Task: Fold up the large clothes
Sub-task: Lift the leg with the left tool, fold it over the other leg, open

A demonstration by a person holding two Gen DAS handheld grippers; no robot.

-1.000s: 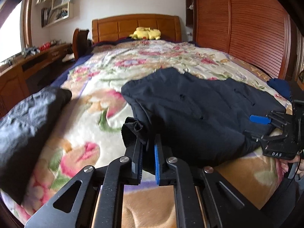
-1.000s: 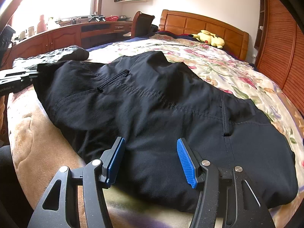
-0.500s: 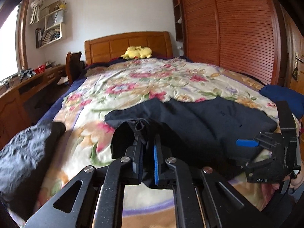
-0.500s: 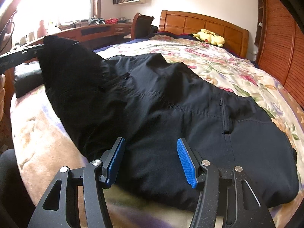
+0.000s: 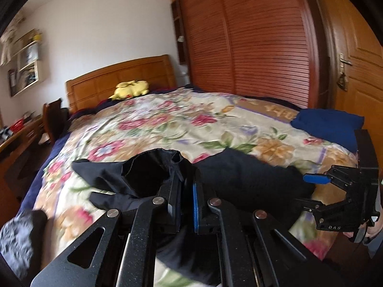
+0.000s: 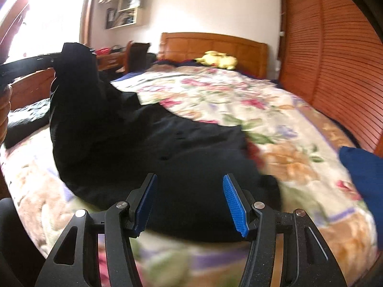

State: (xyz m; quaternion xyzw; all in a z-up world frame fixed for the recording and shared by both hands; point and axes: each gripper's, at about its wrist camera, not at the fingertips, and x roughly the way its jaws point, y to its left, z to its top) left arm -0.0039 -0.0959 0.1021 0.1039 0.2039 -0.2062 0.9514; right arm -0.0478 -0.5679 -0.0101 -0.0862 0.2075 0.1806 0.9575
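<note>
A pair of black trousers (image 6: 167, 148) lies across the near end of a floral bedspread (image 6: 227, 95). My left gripper (image 5: 186, 179) is shut on one end of the trousers (image 5: 148, 174) and holds it lifted above the bed; in the right wrist view that raised end (image 6: 76, 71) hangs at the left. My right gripper (image 6: 190, 201) is open and empty, its blue pads (image 6: 233, 203) hovering over the near edge of the trousers. It also shows in the left wrist view (image 5: 335, 191) at the right.
A folded blue garment (image 5: 328, 124) lies at the bed's right edge. A dark grey garment (image 5: 16, 234) lies at the left edge. A yellow plush toy (image 5: 130, 89) sits by the headboard. A wooden wardrobe (image 5: 251, 43) stands on the right, a desk (image 6: 31, 83) on the left.
My left gripper has risen and moved to the right with the trousers' end, pulling the cloth up off the bed. My right gripper stays open at the near edge.
</note>
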